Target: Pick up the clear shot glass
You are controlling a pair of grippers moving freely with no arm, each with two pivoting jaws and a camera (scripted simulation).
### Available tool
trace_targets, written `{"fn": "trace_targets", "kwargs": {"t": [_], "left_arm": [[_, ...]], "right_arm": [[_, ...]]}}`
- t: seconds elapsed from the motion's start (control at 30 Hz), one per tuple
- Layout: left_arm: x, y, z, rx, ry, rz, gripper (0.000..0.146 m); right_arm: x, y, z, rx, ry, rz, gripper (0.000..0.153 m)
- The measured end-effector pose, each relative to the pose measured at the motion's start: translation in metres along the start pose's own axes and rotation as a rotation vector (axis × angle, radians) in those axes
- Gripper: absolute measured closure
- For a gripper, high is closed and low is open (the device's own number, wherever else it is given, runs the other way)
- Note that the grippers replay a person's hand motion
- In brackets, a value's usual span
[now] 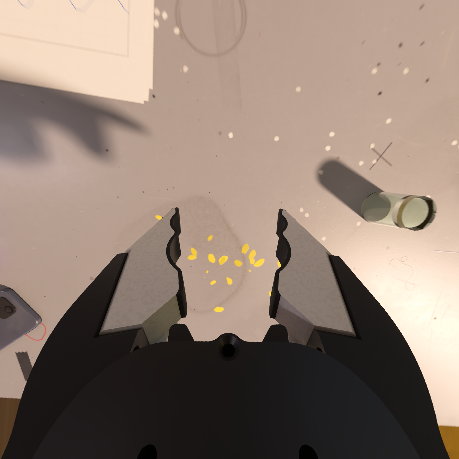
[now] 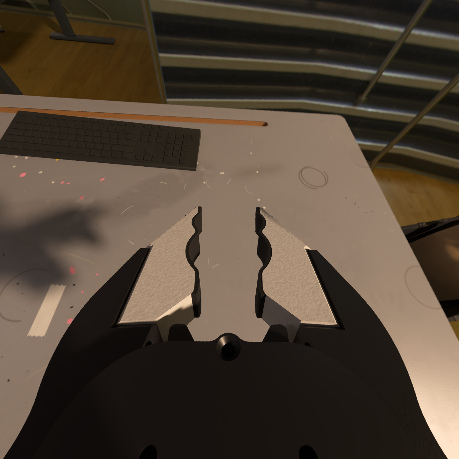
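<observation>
While the left gripper [image 1: 228, 211] looks nearly straight down at the pale table [image 1: 273, 104], its two fingers stand spread wide with nothing between them but a scatter of yellow flecks [image 1: 223, 260] on the surface. The shot glass [image 1: 397, 211] stands on the table off to the right of those fingers, well apart from them, near no edge that shows, and it casts a long dark shadow away to the upper left. A stack of paper [image 1: 74, 49] lies toward the far left corner of that view, and a phone [image 1: 15, 315] pokes in at the left edge. The right gripper [image 2: 228, 210] hangs over the table's far right part, its fingers parted and empty. A dark keyboard [image 2: 99, 141] lies along the far edge, beside a strip of white tape [image 2: 47, 310] nearer left.
</observation>
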State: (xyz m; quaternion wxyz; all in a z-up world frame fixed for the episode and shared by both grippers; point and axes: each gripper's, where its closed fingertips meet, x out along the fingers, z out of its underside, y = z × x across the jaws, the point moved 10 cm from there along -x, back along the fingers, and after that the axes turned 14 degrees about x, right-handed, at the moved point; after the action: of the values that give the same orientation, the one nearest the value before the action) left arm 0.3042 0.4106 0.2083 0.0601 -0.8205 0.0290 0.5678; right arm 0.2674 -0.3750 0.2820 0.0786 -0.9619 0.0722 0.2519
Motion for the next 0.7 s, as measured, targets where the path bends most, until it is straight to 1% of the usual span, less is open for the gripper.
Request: {"fn": "trace_targets", "kwargs": {"t": [0.1, 0.17, 0.27, 0.33, 0.43, 0.5, 0.6, 0.7], "left_arm": [[0.024, 0.001, -0.003, 0.025, -0.122, 0.011, 0.072], [0.037, 0.004, -0.001, 0.054, -0.231, 0.003, 0.075], [0.049, 0.009, -0.001, 0.067, -0.294, 0.128, 0.081], [0.052, 0.014, -0.005, 0.098, -0.327, 0.092, 0.085], [0.058, 0.016, -0.016, 0.164, -0.312, 0.025, 0.087], [0.064, 0.018, -0.027, 0.21, -0.263, -0.023, 0.095], [0.071, 0.022, -0.042, 0.277, -0.172, -0.032, 0.11], [0.077, 0.031, -0.053, 0.403, -0.112, -0.057, 0.114]], "right_arm": [[-0.002, -0.012, 0.002, -0.047, 0.021, -0.011, 0.11], [0.0, -0.017, 0.004, -0.077, -0.004, -0.02, 0.11], [0.006, -0.023, 0.007, -0.098, -0.033, -0.034, 0.11], [0.011, -0.026, 0.01, -0.118, -0.058, -0.043, 0.11], [0.018, -0.031, 0.013, -0.15, -0.083, -0.027, 0.11], [0.023, -0.035, 0.015, -0.168, -0.1, -0.025, 0.11], [0.031, -0.04, 0.019, -0.194, -0.126, -0.023, 0.111], [0.037, -0.045, 0.024, -0.222, -0.158, -0.016, 0.11]]}}
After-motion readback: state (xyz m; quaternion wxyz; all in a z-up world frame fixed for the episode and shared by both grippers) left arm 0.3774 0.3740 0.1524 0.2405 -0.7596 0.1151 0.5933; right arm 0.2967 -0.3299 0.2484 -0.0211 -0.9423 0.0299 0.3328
